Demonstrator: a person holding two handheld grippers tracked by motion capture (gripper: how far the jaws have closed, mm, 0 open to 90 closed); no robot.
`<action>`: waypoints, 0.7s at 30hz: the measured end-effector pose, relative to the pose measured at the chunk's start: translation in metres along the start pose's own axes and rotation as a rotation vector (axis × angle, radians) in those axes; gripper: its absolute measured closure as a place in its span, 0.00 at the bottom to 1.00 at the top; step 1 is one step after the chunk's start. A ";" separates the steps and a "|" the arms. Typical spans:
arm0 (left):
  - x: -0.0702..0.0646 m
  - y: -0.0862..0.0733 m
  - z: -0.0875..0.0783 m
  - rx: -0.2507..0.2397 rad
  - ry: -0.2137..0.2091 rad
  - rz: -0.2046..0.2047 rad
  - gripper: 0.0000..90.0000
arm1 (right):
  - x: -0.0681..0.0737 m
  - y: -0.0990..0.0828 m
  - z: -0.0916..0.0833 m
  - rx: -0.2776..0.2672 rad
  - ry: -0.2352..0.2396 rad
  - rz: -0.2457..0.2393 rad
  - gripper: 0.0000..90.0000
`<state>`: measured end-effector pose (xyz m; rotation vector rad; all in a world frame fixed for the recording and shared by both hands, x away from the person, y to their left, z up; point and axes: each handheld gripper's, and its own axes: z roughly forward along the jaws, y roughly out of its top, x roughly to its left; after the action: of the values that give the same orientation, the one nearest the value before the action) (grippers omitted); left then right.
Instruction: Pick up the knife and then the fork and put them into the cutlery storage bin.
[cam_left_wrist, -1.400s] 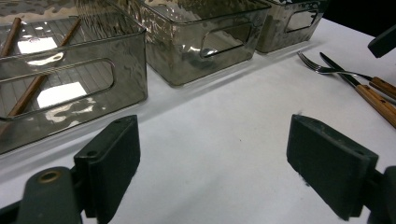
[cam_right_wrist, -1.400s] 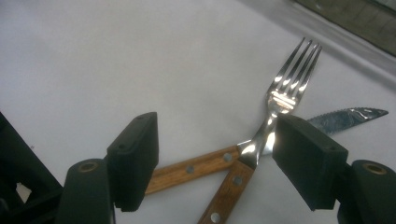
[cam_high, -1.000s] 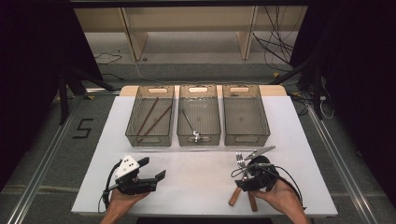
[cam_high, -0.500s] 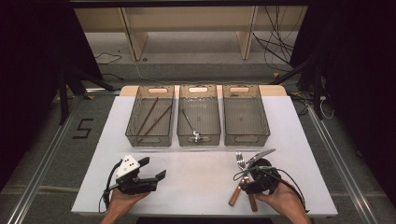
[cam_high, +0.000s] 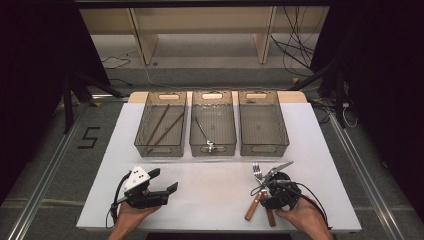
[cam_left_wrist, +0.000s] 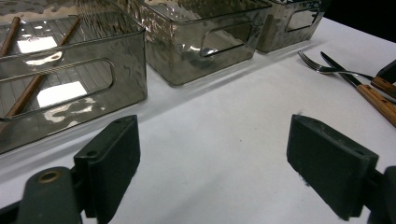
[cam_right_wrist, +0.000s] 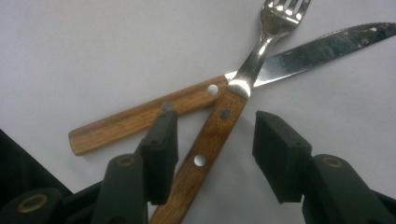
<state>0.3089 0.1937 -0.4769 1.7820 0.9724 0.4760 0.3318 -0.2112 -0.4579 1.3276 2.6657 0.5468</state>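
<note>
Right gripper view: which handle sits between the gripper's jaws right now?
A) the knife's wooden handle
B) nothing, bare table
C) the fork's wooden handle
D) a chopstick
C: in the right gripper view the fork crosses over the knife, and its riveted wooden handle runs down between the jaws of the right gripper, which have just been closing around it but whose pads are not yet pressing on it.

Both tools black, blocky pads, brass-coloured pivot pins; left tool (cam_high: 161, 186) carries pale three-cornered plate; black cables trailing.
</note>
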 end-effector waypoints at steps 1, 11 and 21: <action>0.000 0.000 0.000 -0.001 0.000 0.001 0.19 | 0.000 0.000 0.000 0.004 -0.003 -0.002 0.58; -0.001 0.000 -0.001 -0.002 -0.001 0.007 0.19 | 0.004 -0.001 0.004 0.021 -0.017 -0.018 0.69; -0.001 -0.001 0.000 -0.001 -0.001 0.009 0.19 | 0.004 -0.001 0.007 0.031 -0.007 -0.012 0.71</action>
<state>0.3075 0.1929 -0.4771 1.7867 0.9639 0.4814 0.3302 -0.2069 -0.4643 1.3185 2.6854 0.5012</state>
